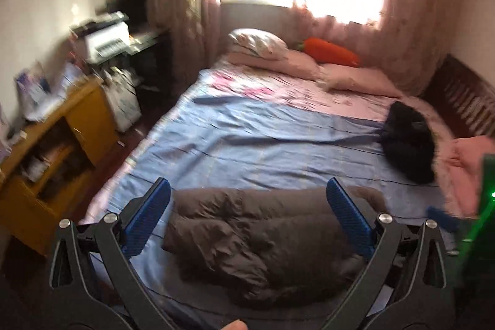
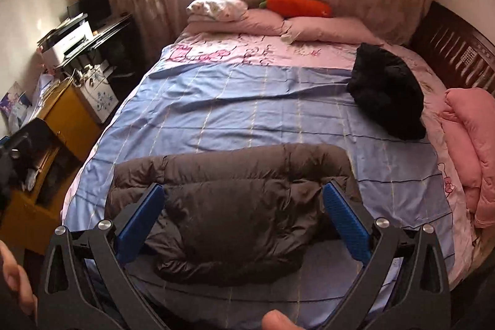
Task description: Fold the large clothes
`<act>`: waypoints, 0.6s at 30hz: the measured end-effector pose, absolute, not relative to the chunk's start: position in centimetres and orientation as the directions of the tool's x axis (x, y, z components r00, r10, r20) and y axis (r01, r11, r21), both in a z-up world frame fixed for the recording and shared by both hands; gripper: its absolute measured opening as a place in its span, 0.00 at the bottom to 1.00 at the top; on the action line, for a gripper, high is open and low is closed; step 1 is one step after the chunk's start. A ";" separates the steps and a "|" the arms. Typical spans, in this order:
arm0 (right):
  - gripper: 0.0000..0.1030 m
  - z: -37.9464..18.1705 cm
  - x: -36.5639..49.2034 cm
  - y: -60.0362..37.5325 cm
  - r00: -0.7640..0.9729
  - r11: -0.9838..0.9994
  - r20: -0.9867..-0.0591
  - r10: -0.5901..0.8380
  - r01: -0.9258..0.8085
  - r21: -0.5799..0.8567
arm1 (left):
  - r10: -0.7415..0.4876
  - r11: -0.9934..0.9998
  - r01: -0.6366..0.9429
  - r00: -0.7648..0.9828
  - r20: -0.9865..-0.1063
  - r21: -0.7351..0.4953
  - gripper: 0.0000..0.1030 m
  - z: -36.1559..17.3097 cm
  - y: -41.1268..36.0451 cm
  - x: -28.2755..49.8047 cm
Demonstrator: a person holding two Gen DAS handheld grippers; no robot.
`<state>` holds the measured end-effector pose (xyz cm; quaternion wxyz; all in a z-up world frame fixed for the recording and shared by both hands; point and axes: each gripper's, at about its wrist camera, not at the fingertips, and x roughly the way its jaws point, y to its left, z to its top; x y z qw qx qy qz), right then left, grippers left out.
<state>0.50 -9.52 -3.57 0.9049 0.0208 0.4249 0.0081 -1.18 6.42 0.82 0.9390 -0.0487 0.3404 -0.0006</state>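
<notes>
1. We count one brown padded jacket [image 2: 235,206], lying folded in the lower centre of both views on the blue sheet [image 2: 247,110].
2. We count two tools. The left gripper [image 1: 247,194] has its jaws spread wide and holds nothing; the jacket [image 1: 263,240] shows between its fingers, below them.
3. The right gripper [image 2: 243,198] is likewise wide open and empty above the jacket.
4. One black garment [image 2: 386,88] lies at right of frame, well apart from the jacket.
5. One pink quilt [image 2: 473,150] sits folded at the right edge.
6. At top centre we count one orange plush carrot [image 2: 298,5] and three pillows [image 2: 328,30].
7. One yellow cabinet [image 2: 62,119], at left, holds clutter we cannot identify.
</notes>
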 end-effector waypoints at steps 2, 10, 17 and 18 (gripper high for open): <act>0.99 -3.6 0.3 -9.0 0.638 0.999 -0.769 0.031 -0.005 0.036 | -0.091 0.992 0.011 0.761 -0.642 -0.128 0.98 0.8 6.6 -1.5; 0.99 -3.3 -0.8 -8.2 0.651 1.000 -0.759 0.006 -0.014 -0.005 | -0.051 0.998 0.010 0.775 -0.630 -0.069 0.98 0.7 5.6 -2.3; 0.99 -3.3 -1.0 -7.7 0.649 1.000 -0.761 0.012 -0.023 -0.005 | -0.035 0.999 0.013 0.772 -0.635 -0.040 0.98 0.5 4.7 -2.5; 0.99 -3.3 -1.0 -7.7 0.649 1.000 -0.761 0.013 -0.024 -0.003 | -0.034 0.999 0.013 0.772 -0.635 -0.038 0.98 0.5 4.7 -2.4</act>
